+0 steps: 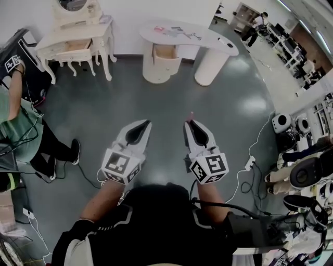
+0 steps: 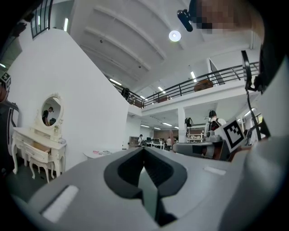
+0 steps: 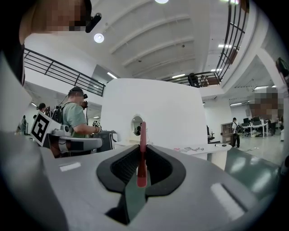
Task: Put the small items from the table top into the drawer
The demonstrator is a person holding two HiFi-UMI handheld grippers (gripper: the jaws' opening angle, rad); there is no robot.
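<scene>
Left gripper [image 1: 149, 123] jaws together, empty; right gripper [image 1: 188, 123] tight on thin pink stick [image 3: 142, 153]; white table [image 1: 208, 41] far ahead.

table-top items [image 1: 179, 34]: far ahead of fingertips, too small to identify
drawer [image 1: 165, 52]: inside not visible
pink stick [image 3: 142, 176]: between right gripper [image 1: 190, 123] pads, kind unclear
mirror [image 1: 73, 5]: cut by top edge

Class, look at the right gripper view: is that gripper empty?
No, the right gripper pinches a slim pink stick between its jaws.
</scene>
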